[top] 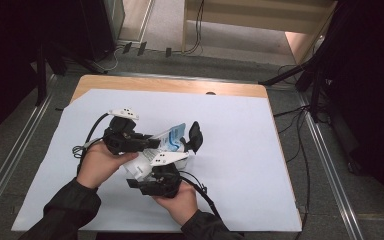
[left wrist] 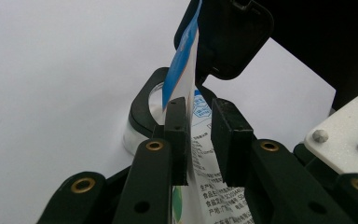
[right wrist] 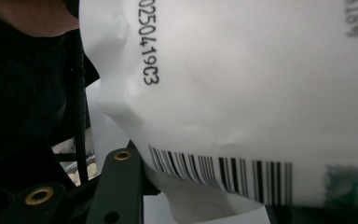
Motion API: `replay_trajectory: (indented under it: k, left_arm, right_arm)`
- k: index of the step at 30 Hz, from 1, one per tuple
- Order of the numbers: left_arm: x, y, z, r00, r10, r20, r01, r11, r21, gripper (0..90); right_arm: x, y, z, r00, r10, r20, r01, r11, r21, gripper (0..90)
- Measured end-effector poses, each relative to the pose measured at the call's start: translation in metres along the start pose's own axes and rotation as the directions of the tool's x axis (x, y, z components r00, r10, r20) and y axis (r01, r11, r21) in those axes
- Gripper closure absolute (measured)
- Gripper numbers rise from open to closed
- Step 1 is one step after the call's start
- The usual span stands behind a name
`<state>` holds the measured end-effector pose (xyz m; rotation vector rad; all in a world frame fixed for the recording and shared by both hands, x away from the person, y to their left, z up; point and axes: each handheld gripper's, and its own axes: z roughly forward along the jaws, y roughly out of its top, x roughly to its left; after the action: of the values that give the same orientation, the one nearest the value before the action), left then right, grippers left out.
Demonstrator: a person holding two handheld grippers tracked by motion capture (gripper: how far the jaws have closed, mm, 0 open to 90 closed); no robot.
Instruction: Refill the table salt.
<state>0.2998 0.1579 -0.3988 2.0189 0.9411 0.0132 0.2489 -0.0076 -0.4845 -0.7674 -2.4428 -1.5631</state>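
We see a glossy, smooth plastic pouch point(right wrist: 242, 93), slightly creased, between matt black plastic jaws with brass-coloured rivets; the table's point(top: 170, 85) wooden edge borders matt white paper sheet point(top: 240, 150).

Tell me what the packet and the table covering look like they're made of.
Packet: apparently thin plastic film, slightly glossy; it dents and creases softly around its printed barcode. Table covering: seemingly a matte, pale sheet, paper or thin plastic; it lies flat without glare, leaving a strip of wood-look tabletop bare.

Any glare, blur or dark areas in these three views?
High view: sharp on the sheet, but both sides fall into darkness. Left gripper view: pouch print legible, background sheet washed out. Right gripper view: pouch very close and soft, dark at left.
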Motion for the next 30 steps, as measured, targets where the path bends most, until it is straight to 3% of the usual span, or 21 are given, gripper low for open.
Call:
replay_trajectory:
  k: [30]
  left_arm:
    - [-0.0013,0.0011,-0.0015,1.0,0.005,-0.002,-0.005,0.9999,-0.013,76.9]
  right_arm:
    - [-0.0001,0.0024,-0.0016,1.0,-0.001,-0.008,0.001,1.0,0.002,61.8]
